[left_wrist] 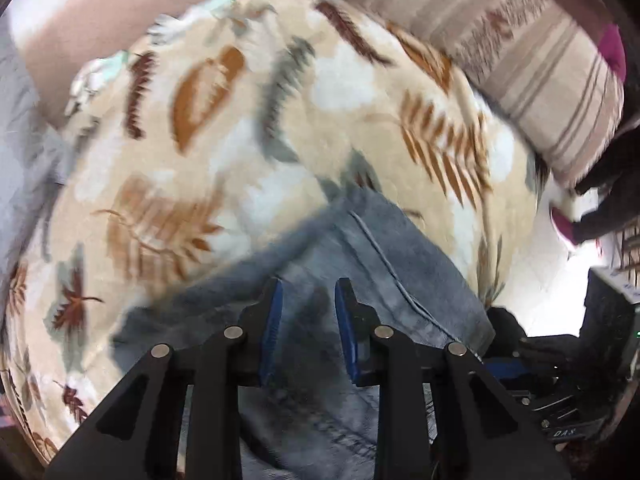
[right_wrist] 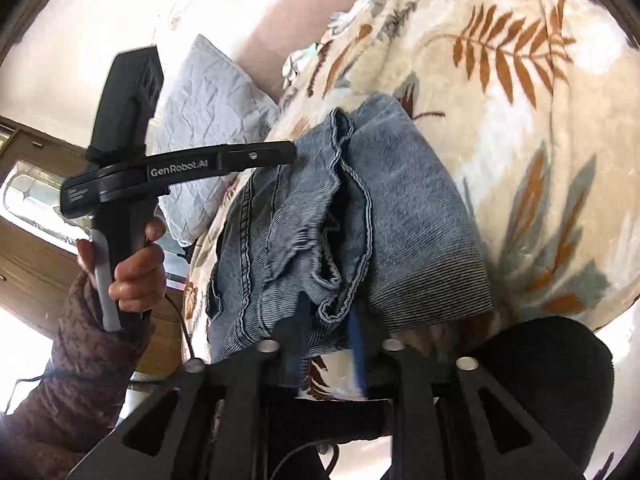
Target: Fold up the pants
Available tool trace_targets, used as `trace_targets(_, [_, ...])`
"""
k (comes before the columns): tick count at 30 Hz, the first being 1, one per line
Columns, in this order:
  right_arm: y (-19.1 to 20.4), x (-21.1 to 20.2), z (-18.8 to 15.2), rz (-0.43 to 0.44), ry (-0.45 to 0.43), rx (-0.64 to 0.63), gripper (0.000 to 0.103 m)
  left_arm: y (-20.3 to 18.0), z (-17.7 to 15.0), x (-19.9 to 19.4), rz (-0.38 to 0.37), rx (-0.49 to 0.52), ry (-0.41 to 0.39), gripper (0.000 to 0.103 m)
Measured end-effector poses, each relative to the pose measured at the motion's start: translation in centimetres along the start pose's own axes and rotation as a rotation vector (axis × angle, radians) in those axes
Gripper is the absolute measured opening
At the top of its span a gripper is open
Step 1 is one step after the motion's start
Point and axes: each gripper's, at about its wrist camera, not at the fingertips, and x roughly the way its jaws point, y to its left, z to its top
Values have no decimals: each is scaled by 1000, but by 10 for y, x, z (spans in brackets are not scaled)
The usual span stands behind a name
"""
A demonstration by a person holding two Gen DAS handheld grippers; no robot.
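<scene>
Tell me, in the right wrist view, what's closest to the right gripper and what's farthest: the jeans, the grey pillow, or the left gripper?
1. Jeans: right at the right gripper, between its fingers.
2. Left gripper: farther off to the left, its tip at the jeans' far edge.
3. Grey pillow: farthest, behind the left gripper by the wall.

Both of my pictures were round and bent, with dark corners at the edges. My left view was smeared with blur, so the leaf blanket (left_wrist: 280,120) and the striped pillow (left_wrist: 532,64) looked streaky. My right view was sharper on the jeans (right_wrist: 360,220), but the blanket's far side was fuzzy. Bright daylight came from the wall (right_wrist: 100,12) at upper left and washed it white. Soft shadow lay under the folded denim.
</scene>
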Motion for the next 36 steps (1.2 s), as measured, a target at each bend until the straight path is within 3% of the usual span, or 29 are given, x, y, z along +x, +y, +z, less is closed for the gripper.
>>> trace_targets(1, [-2,-2,1,-5,-9,5,45,9,2,-7,4,-10,-13,33])
trace_targets(3, [-4,-2,2,4,-19,21,53,23,4,-13,10,-28,-16,75])
trace_targets(4, [-6,0,2,13,-19,32,53,29,4,-12,16,-35,-14,78])
trace_targets(10, [2,21,3,17,20,18,55,24,-15,38,-65,26,173,78])
trace_targets(11, [5,25,3,35,32,8,51,18,-21,40,-39,57,164,78])
trace_targets(12, [10,29,2,24,34,-18,29,13,-28,38,-17,87,130,77])
trace_targets(13, [15,31,2,11,46,-46,13,10,-33,34,-20,100,100,72])
trace_targets(14, [22,34,1,0,62,-82,9,11,-37,29,-21,95,76,56])
trace_targets(15, [28,32,0,-7,51,-109,9,14,-40,22,-10,75,49,38])
trace_targets(17, [37,25,3,11,32,-129,9,25,-42,14,-44,19,34,27])
trace_targets(19, [41,15,7,38,4,-127,9,32,-40,1,-103,-47,4,24])
trace_targets(24, [42,-23,19,41,-115,-138,8,3,-24,-17,-125,-40,-68,24])
trace_targets(26, [22,-27,27,-17,-121,-98,8,-10,-16,-4,-104,-26,-38,24])
trace_targets(29, [-19,-7,27,-82,-19,27,10,-18,-17,29,-57,-36,57,25])
trace_targets(31, [-32,5,20,-109,38,47,16,-16,-27,39,-39,-59,77,26])
trace_targets(34, [-34,-8,26,-72,-6,68,28,2,-40,23,-93,-150,50,26])
trace_targets(36, [-35,-21,34,-89,-66,66,50,19,-50,8,-122,-223,27,28])
